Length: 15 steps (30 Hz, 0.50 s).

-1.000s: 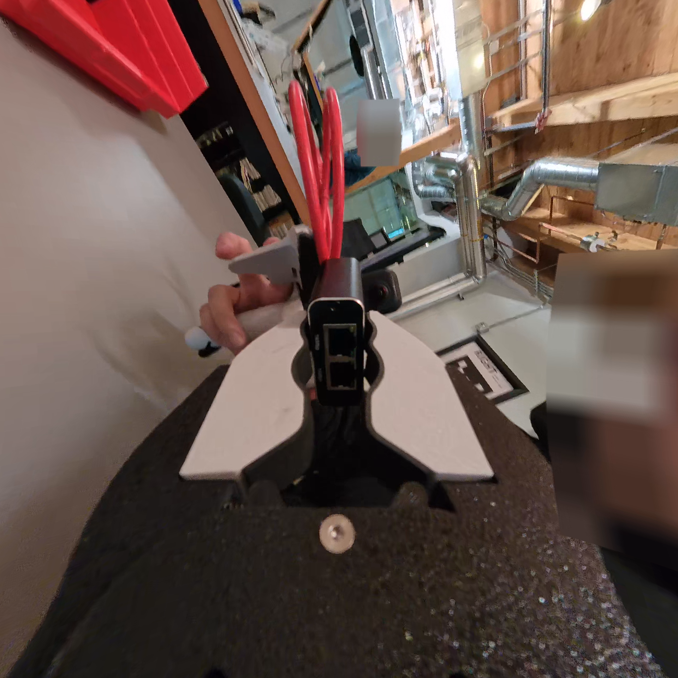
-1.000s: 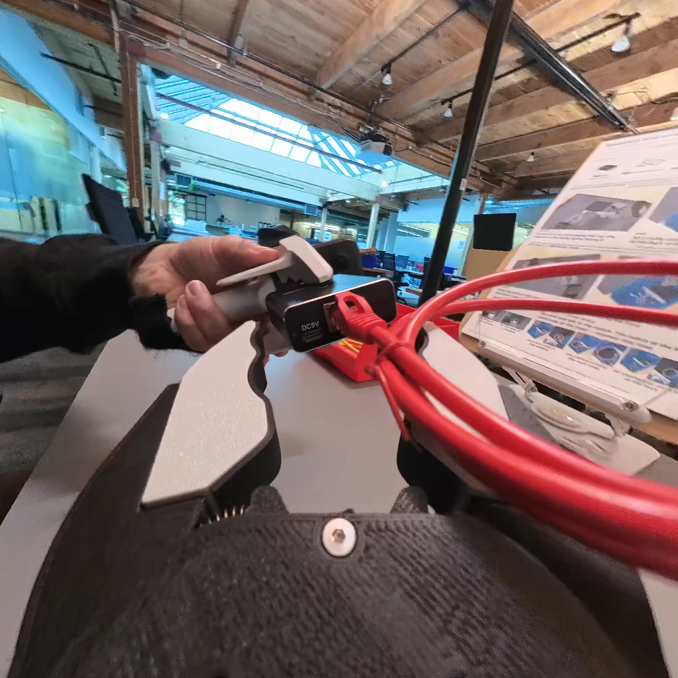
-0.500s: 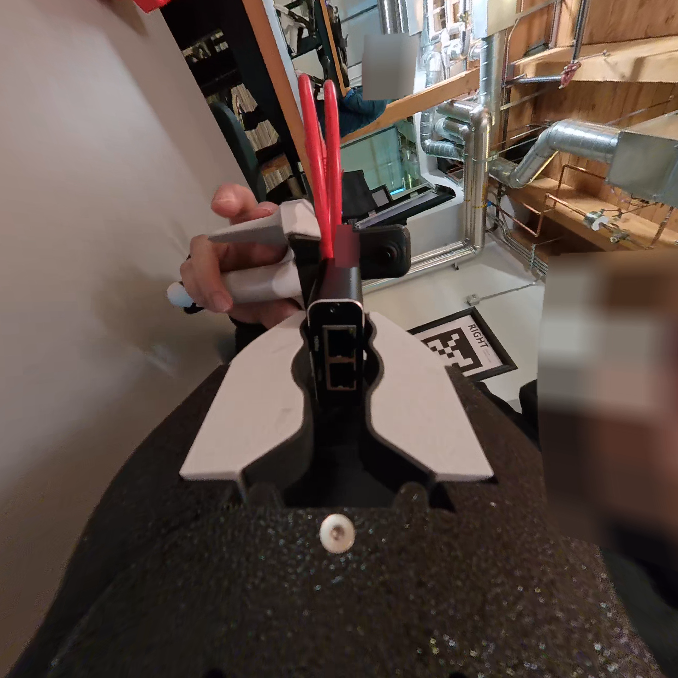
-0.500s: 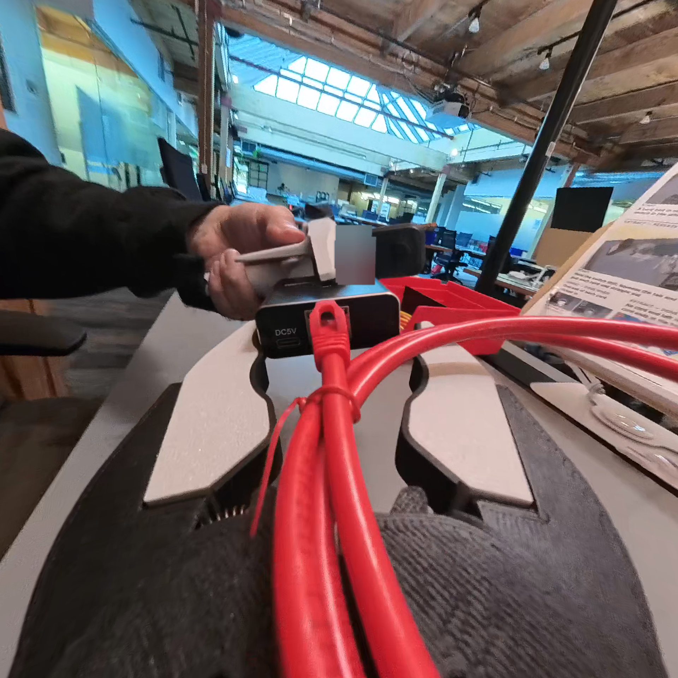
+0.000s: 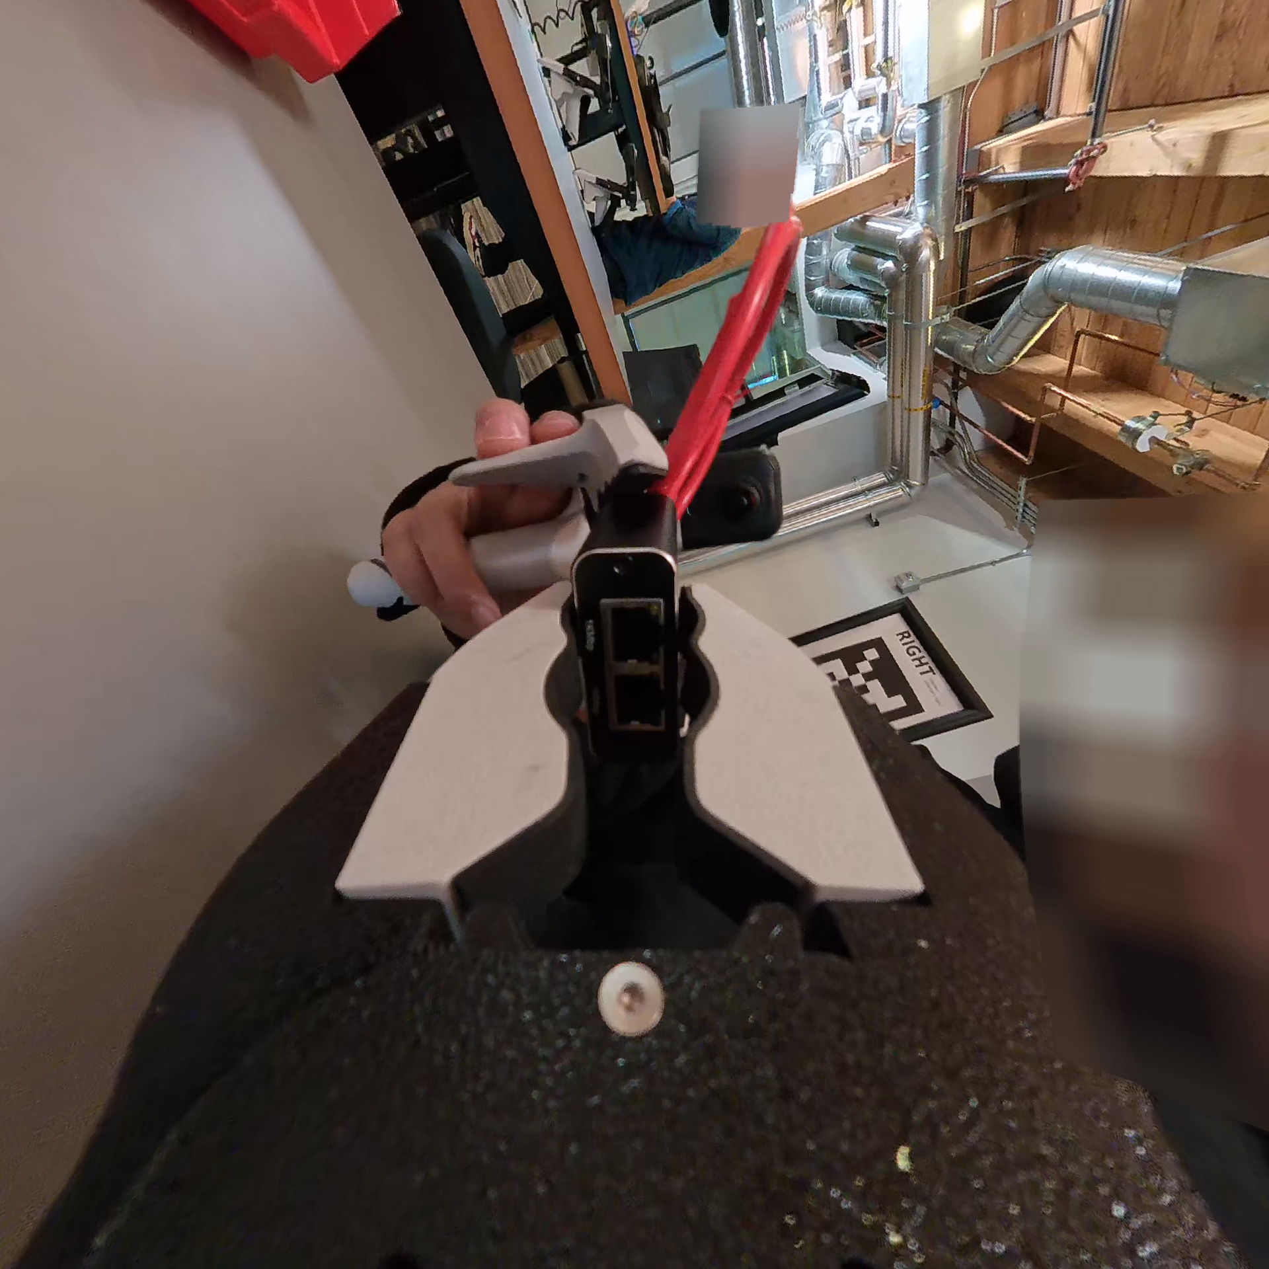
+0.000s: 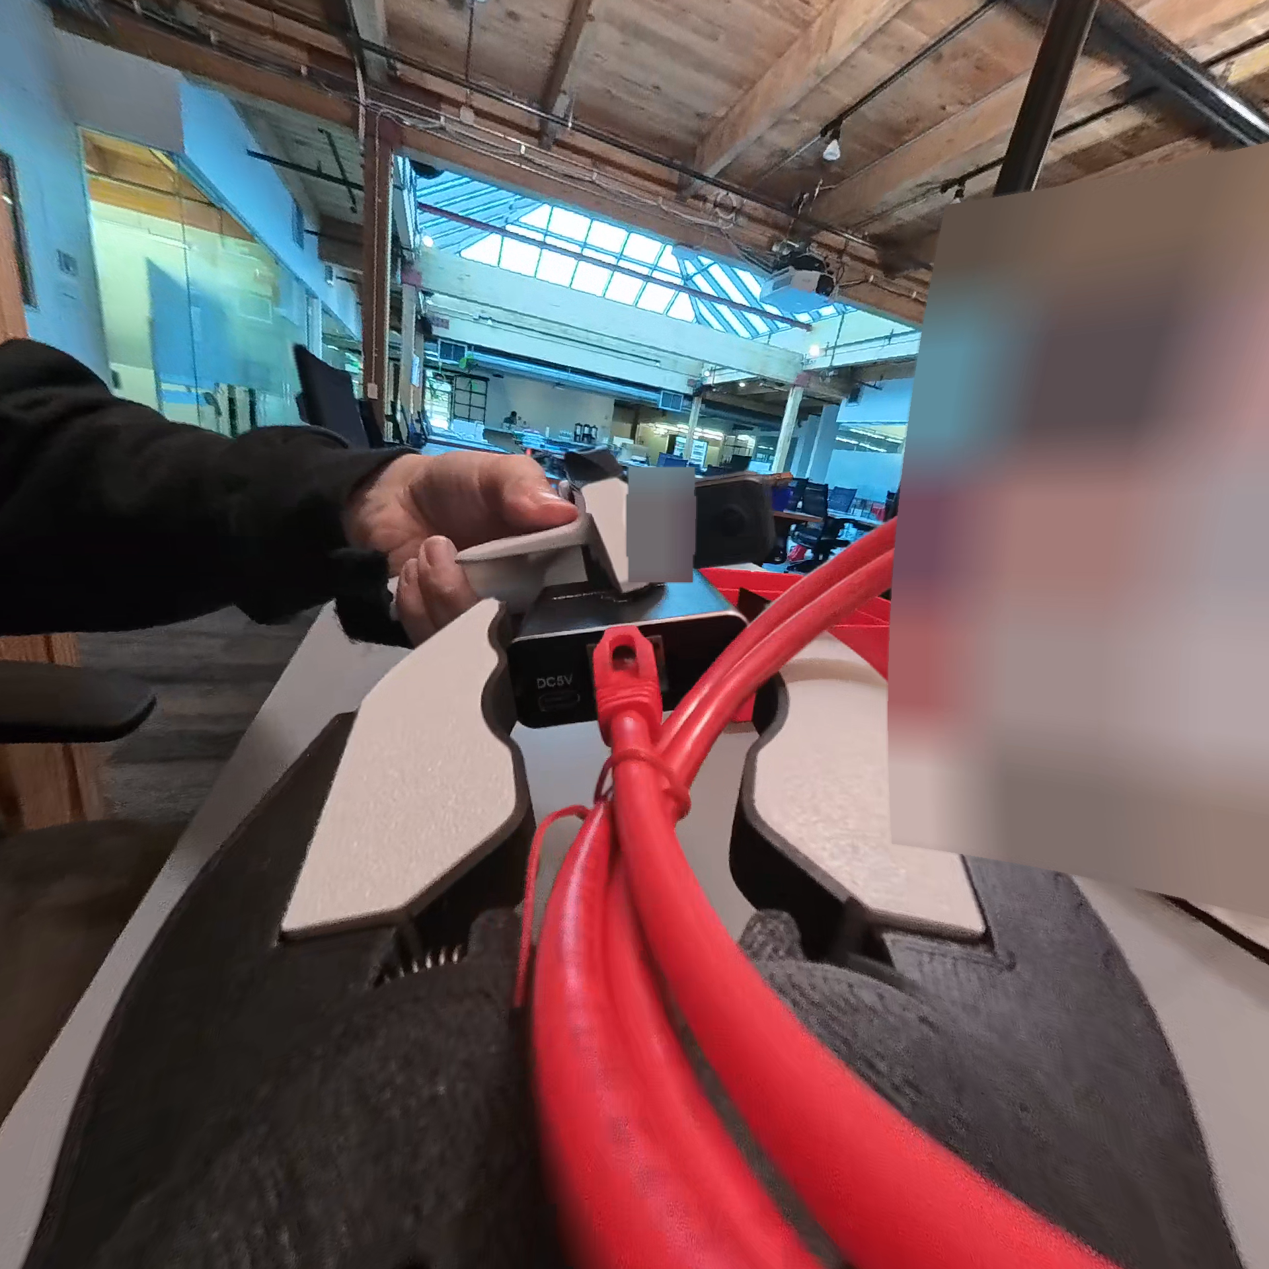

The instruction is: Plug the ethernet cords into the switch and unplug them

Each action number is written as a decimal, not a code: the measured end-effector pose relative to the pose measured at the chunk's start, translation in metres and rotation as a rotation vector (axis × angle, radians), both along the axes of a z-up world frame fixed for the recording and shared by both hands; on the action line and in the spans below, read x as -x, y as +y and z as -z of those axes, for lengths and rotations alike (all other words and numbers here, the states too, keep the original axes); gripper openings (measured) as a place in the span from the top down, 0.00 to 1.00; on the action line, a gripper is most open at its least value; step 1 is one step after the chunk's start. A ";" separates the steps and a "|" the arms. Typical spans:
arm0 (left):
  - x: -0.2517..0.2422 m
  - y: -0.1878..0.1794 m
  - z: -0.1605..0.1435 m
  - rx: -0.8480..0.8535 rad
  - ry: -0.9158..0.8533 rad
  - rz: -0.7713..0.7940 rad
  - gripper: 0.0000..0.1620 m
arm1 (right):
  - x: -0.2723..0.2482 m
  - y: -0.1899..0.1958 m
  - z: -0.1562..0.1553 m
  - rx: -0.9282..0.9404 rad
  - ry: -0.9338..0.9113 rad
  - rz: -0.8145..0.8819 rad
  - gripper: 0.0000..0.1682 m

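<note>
Left hand-held gripper [image 5: 628, 676] around switch [image 5: 626, 659]

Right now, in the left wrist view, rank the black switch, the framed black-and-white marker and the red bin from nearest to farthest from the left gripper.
1. Black switch: clamped between the left gripper fingers.
2. Framed black-and-white marker: lying just right of the fingers.
3. Red bin: far off, at the top left corner.
</note>
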<state>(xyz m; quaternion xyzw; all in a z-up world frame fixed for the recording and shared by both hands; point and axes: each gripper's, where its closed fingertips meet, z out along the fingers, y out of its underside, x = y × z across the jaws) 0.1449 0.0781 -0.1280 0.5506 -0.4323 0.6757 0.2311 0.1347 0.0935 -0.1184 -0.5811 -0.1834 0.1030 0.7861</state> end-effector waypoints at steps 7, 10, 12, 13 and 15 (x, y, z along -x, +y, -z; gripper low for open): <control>-0.002 0.005 0.008 0.017 0.039 -0.037 0.85 | -0.001 0.004 0.010 0.019 -0.088 0.050 0.62; -0.002 0.006 0.009 0.019 0.041 -0.047 0.84 | -0.001 0.005 0.012 0.058 -0.088 0.033 0.62; -0.005 0.007 0.012 -0.007 0.023 -0.067 0.82 | -0.003 0.006 0.013 0.085 -0.067 0.029 0.62; -0.006 0.007 0.013 -0.039 0.007 -0.084 0.79 | -0.004 0.007 0.014 0.094 -0.062 0.034 0.62; -0.007 0.008 0.013 -0.096 -0.037 -0.109 0.72 | -0.004 0.008 0.015 0.116 -0.042 0.024 0.62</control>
